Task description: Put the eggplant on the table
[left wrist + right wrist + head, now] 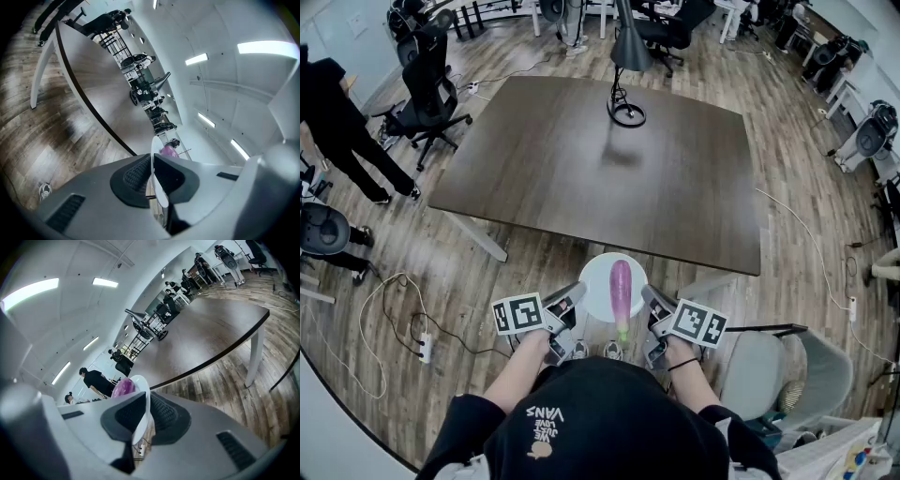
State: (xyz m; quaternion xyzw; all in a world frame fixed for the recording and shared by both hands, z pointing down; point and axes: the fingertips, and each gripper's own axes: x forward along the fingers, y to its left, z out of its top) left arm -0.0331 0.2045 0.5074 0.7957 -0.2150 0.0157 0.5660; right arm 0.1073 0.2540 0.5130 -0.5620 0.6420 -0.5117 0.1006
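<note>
The eggplant (621, 286) lies on a white plate (596, 277), its long axis running 12 to 6 o'clock in the head view, purple body towards 12 and green stem end at 6, poking past the rim towards the person. Nothing else is on the plate. The left gripper (575, 298) pinches the plate's rim at 9 o'clock; the right gripper (652, 302) pinches it at 3 o'clock. The dark table (581, 159) lies at 12 o'clock, beyond the plate
</note>
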